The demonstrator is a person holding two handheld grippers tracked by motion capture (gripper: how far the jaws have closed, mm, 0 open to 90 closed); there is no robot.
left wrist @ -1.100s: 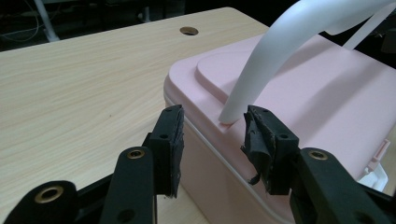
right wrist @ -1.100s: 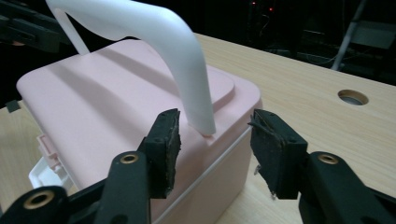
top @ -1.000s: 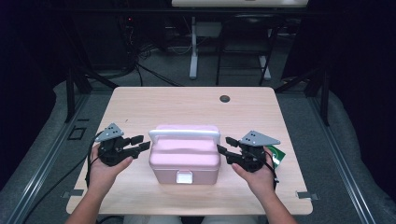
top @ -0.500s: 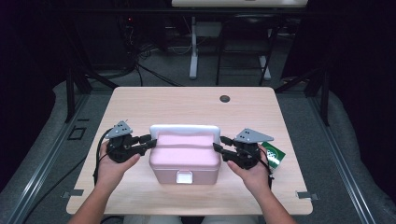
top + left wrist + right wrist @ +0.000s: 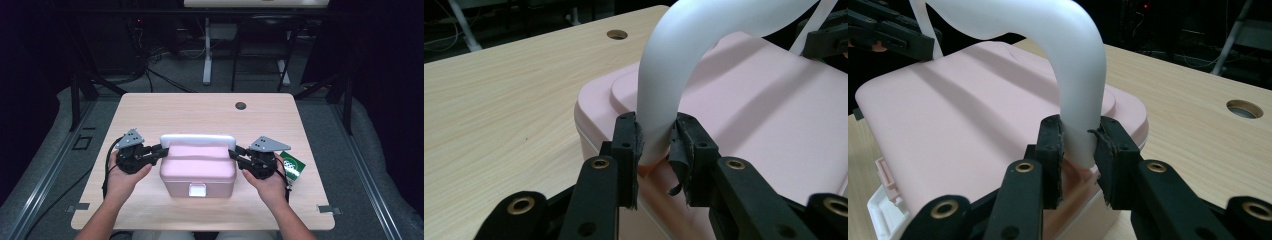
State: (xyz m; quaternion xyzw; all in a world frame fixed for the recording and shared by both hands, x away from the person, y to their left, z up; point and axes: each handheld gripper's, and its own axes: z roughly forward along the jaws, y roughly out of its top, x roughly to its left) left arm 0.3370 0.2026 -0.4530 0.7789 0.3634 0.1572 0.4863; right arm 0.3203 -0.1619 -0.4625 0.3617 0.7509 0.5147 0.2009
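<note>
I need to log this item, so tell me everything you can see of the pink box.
The pink box looks like smooth matte plastic, with rounded corners, a closed lid and a white latch on the side nearest the person. Its white arched handle is swung toward the far side. It sits on the wooden table. The left tongs and right tongs each clamp one foot of the handle.
</note>
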